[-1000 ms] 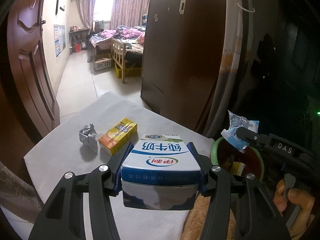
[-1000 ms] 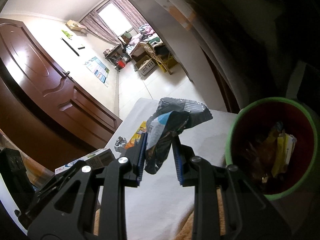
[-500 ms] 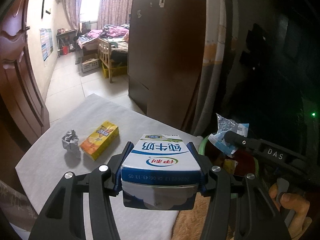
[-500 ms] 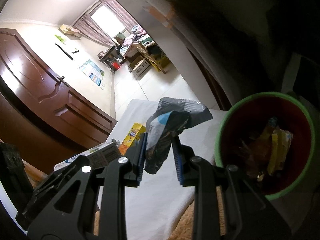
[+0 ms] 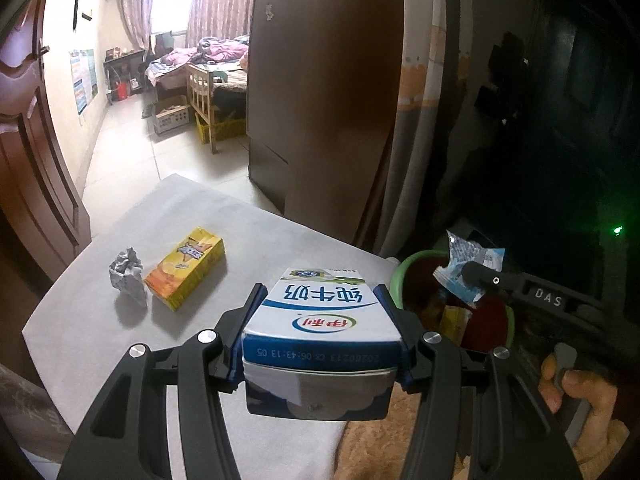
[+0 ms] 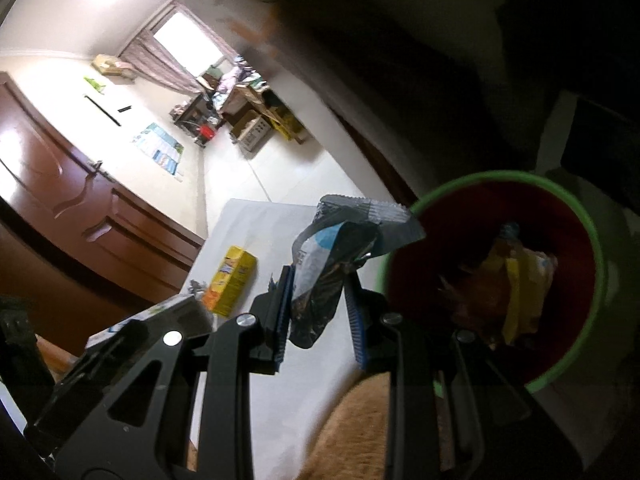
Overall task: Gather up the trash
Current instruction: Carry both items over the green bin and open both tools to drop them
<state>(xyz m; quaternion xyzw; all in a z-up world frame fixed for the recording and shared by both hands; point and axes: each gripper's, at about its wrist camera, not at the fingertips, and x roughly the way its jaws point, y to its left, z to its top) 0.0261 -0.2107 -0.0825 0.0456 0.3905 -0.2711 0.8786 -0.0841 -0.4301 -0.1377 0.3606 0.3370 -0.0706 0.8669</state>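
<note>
You are on the drop-off step: your left hand-held gripper (image 5: 320, 344) is clamped on the milk carton (image 5: 322, 320) by its two sides, and your right hand-held gripper (image 6: 318, 312) pinches a crumpled snack wrapper (image 6: 336, 256) just short of the green-rimmed bin (image 6: 598, 236), which lies ahead and to its right. Next, I judge, carry the wrapper over the rim and spread the jaws, then bring the carton across, since the bin sits to the right of the left hand-held gripper too. The yellow juice box (image 5: 185, 276) and the foil ball (image 5: 126, 274) wait on the desk (image 5: 240, 240), ahead and to the left. The bin's depth and dark surroundings are hard to read, and the right wrist view is blurred.
</note>
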